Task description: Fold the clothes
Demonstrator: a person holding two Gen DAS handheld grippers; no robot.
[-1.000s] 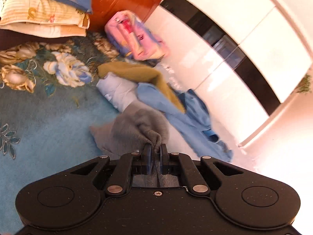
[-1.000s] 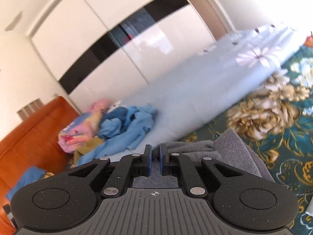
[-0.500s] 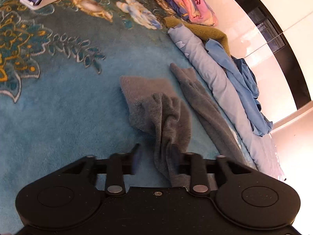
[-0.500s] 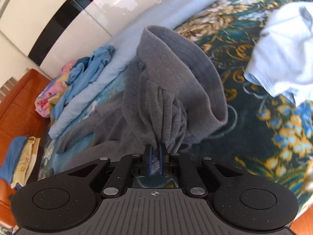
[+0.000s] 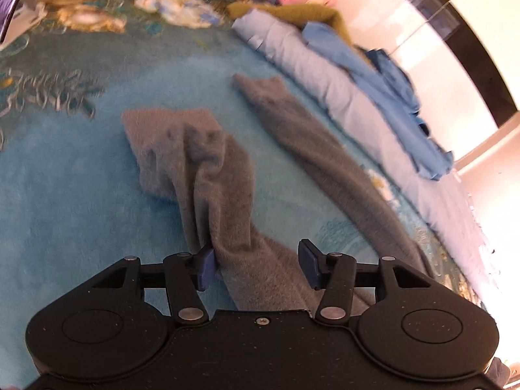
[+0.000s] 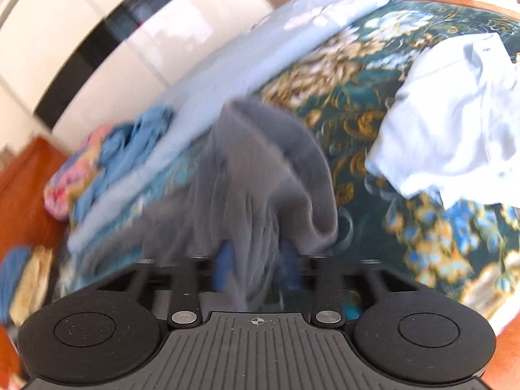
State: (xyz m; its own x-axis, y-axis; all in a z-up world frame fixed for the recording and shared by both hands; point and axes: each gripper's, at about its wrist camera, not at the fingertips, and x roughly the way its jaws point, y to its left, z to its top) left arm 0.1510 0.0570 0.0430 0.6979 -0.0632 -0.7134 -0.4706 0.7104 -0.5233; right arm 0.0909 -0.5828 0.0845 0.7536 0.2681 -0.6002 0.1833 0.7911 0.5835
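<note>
The left gripper (image 5: 257, 266) has its blue fingers (image 5: 205, 268) spread wide, the soft grey fleece garment (image 5: 208, 175) lying loose between them on the teal floral bedspread (image 5: 65, 175). The right gripper (image 6: 256, 268) looks parted too, though blurred, with grey folds bunched between and ahead. Right of those fingers lies a white shirt (image 6: 455, 130).

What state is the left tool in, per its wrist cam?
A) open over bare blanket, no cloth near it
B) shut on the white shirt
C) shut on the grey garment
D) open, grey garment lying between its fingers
D: the left tool has its blue fingers spread wide, and the grey garment lies loose between them on the teal blanket.
</note>
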